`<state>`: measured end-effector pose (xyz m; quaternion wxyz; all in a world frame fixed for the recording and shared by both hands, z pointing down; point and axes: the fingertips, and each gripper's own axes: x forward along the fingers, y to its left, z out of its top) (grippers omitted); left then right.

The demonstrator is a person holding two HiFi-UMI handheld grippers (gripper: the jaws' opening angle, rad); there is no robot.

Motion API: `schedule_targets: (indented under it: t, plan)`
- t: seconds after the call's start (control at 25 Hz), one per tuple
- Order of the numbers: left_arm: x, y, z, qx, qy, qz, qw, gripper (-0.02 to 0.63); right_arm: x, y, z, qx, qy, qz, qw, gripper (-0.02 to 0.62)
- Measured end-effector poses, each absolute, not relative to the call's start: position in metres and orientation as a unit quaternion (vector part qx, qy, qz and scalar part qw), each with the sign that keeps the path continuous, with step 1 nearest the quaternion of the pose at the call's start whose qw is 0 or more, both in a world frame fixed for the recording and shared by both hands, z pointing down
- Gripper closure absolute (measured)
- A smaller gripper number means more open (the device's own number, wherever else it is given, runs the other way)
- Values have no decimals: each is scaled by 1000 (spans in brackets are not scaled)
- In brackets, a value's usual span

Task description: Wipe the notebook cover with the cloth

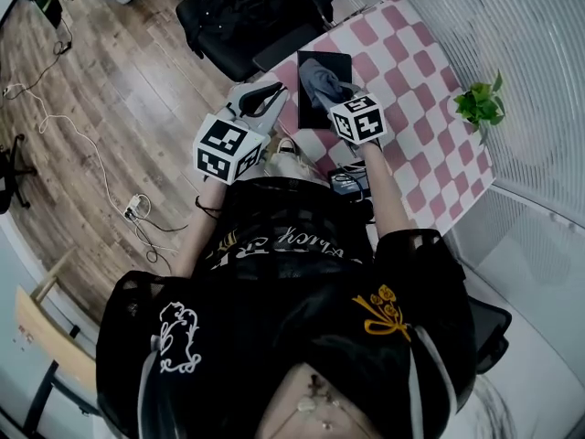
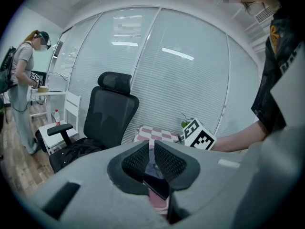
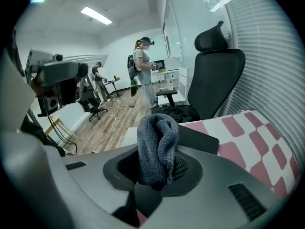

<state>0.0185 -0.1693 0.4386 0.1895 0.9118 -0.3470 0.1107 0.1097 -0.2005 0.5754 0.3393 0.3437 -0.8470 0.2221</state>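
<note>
Pink-and-white checkered desk (image 1: 430, 108) on the right, close against white slatted window blinds (image 1: 521, 26). Small green leafy potted plant (image 1: 481, 105) by the desk's right edge. Black mesh-backed office chair (image 1: 239, 15) at the desk's far end, with a dark crumpled garment (image 2: 76, 151) heaped on its seat. Brown wood-plank floor (image 1: 110, 80) to the left, crossed by thin white cables (image 1: 87, 144). Farther off, a standing person in a grey top (image 3: 143, 63). Nearby, a white slat-backed chair (image 2: 57, 128).
</note>
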Motion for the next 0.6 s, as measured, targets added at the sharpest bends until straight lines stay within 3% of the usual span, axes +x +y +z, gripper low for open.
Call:
schedule_targets:
  t: [0.32, 0.6]
  plan:
    - [10, -170, 435, 911, -352, 104, 185, 575, 84, -176, 624, 290, -828, 190, 441, 515]
    - [6, -171, 431, 914, -348, 100, 182, 575, 83, -178, 625, 288, -827, 185, 446, 515]
